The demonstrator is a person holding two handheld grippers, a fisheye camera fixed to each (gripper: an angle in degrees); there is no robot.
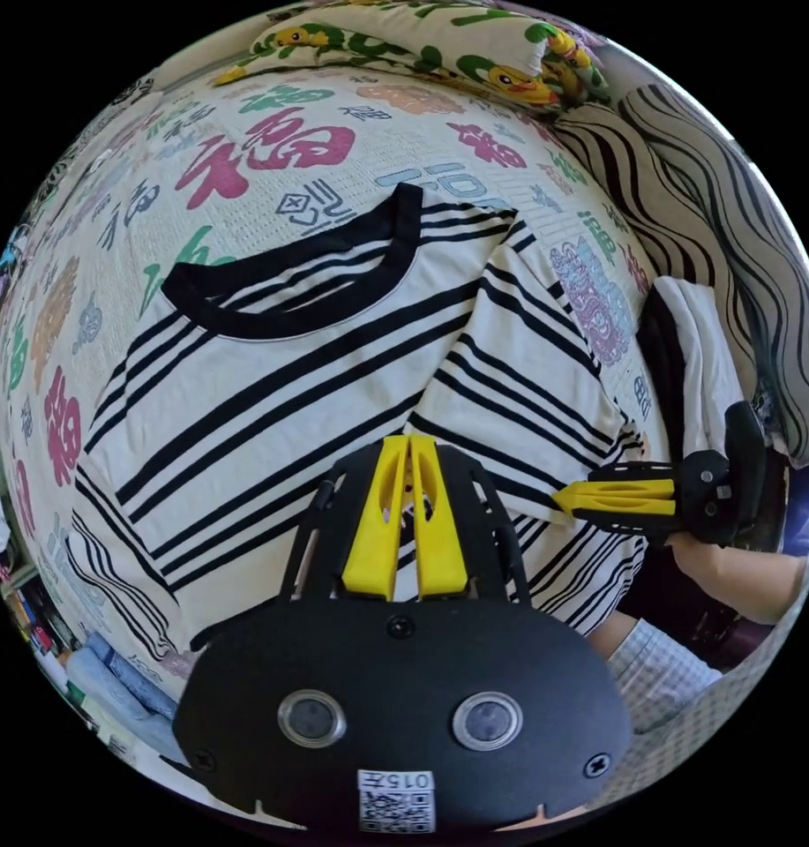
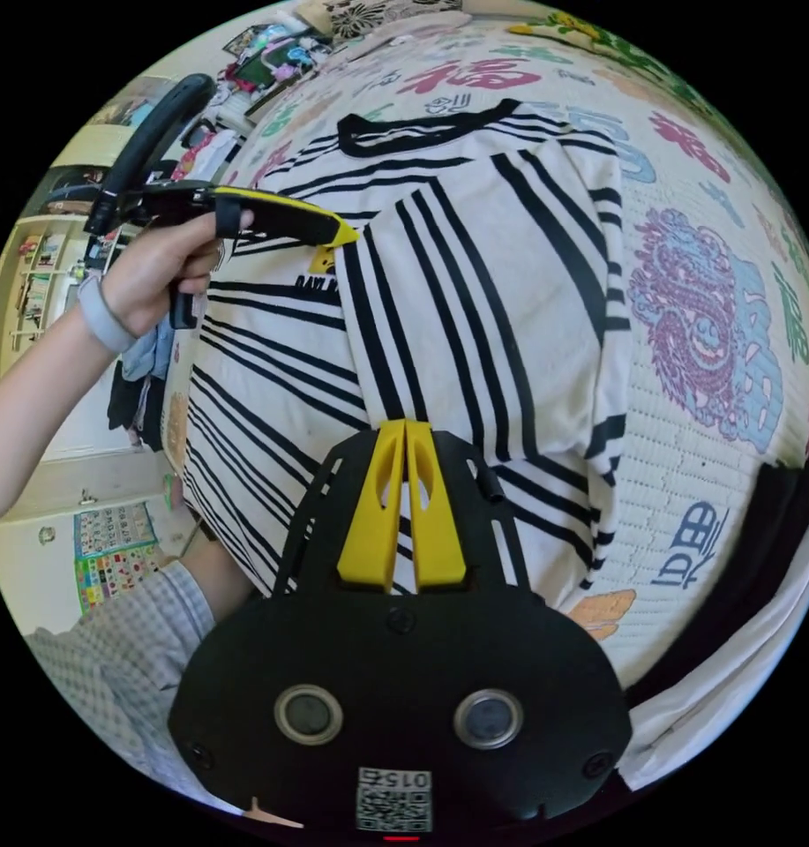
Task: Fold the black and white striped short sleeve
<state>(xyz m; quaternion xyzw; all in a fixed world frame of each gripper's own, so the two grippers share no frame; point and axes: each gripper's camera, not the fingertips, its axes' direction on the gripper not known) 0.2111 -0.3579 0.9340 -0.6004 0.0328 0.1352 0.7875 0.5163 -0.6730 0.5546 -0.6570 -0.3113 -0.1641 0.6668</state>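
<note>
Lying on the bed (image 1: 272, 141), over its cover of coloured characters, my black and white striped short sleeve (image 1: 272, 371) showed its black collar (image 1: 298, 265) at the far end, and one side panel (image 2: 483, 309) was already folded over the front. My left claw (image 1: 410, 441) had its yellow jaws pressed together on the edge of that folded panel, near the middle of the shirt. My right claw (image 2: 404, 428) was closed the same way, pinching the panel's edge nearer the hem. In the right gripper view my left claw (image 2: 347, 234) reached in from the left, gripping the fold's corner over the chest.
</note>
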